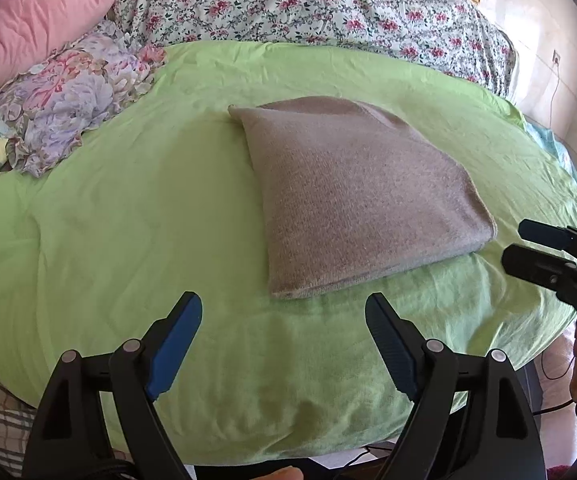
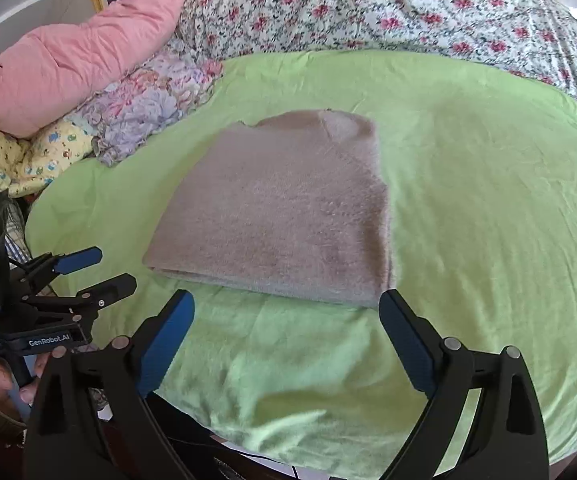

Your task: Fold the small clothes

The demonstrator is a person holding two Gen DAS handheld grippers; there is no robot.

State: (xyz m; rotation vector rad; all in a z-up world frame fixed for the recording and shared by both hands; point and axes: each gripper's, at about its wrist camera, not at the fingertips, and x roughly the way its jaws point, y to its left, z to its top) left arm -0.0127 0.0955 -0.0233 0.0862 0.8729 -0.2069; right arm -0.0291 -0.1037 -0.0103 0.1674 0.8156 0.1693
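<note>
Lying folded into a thick rectangle near the middle of the left wrist frame: a grey knitted garment (image 1: 352, 196), resting on a green sheet (image 1: 128, 240). Sitting centre, slightly left, in the right wrist frame too. Looking soft, fuzzy and light, several layers deep, likely sagging and slipping apart if lifted by one corner. Probably handling best when pinched through all layers at the two near corners, along the folded edge closest to the bottom of the frame.

Hovering at bottom centre of the left wrist frame: left gripper (image 1: 284, 316), blue-padded jaws spread wide, holding nothing, just short of the garment's near edge. Hovering at bottom centre of the right wrist frame: right gripper (image 2: 288, 312), jaws likewise standing wide apart and empty, the right tip just beside the garment's near corner.

Reading "GenRobot.AI" in pale lettering on the left gripper's body, at lower left of the right wrist frame; a smaller label beside it staying too small to read.

Crowding the upper left: pink quilt (image 1: 48, 12) and floral bedding (image 1: 308, 4).
</note>
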